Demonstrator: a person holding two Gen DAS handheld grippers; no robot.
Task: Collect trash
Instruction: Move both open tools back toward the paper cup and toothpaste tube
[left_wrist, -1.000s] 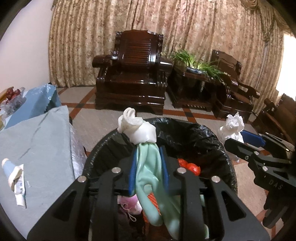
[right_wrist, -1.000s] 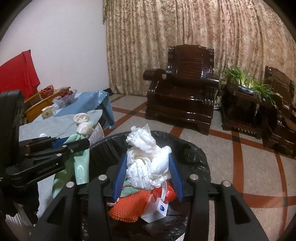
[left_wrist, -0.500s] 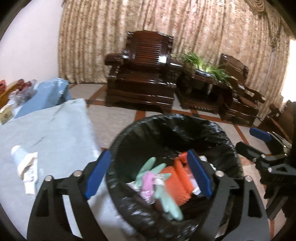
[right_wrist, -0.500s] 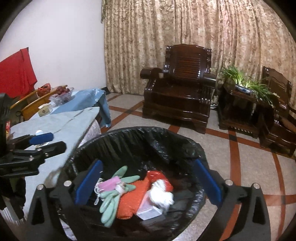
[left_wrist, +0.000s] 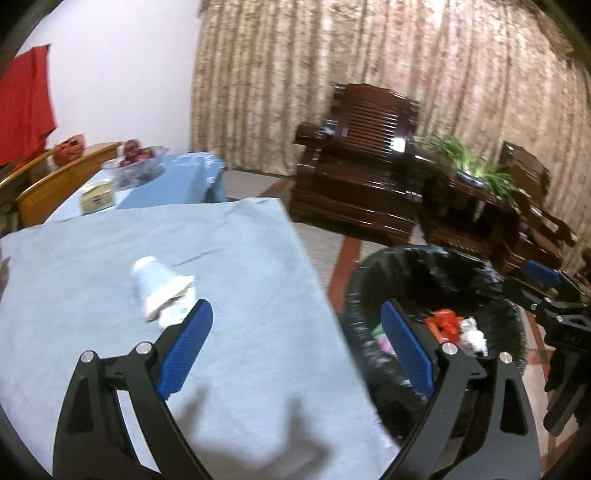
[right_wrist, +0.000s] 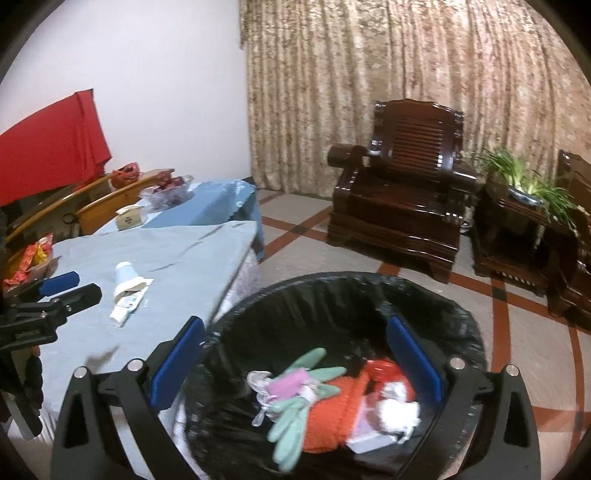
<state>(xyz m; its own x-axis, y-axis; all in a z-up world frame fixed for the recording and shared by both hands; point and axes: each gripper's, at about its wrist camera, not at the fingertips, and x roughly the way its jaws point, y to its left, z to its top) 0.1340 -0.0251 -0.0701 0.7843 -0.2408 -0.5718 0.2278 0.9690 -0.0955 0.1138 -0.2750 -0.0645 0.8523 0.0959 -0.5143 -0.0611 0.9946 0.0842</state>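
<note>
A black-lined trash bin (right_wrist: 461, 317) stands on the floor beside the table; it also shows in the left wrist view (left_wrist: 417, 266). In it lie a green glove (right_wrist: 295, 417), an orange net (right_wrist: 332, 417) and crumpled white tissue (right_wrist: 399, 410). My right gripper (right_wrist: 295, 358) is open and empty above the bin. My left gripper (left_wrist: 295, 343) is open and empty over the table's right edge. A crushed white paper cup with a wrapper (left_wrist: 162, 291) lies on the grey-blue tablecloth (left_wrist: 221, 369), just beyond my left fingers; it shows in the right wrist view too (right_wrist: 127, 295).
A second table with a blue cloth (right_wrist: 207, 206) holds a fruit bowl (right_wrist: 166, 190) and a small box (right_wrist: 129, 219). Snack packets (right_wrist: 31, 258) lie at the table's far left. Dark wooden armchairs (right_wrist: 406, 195) and a plant stand (right_wrist: 517, 218) line the curtain.
Both grippers opened and dropped the glove and the tissue into the bin. My left gripper then swung left from the bin to over the table.
</note>
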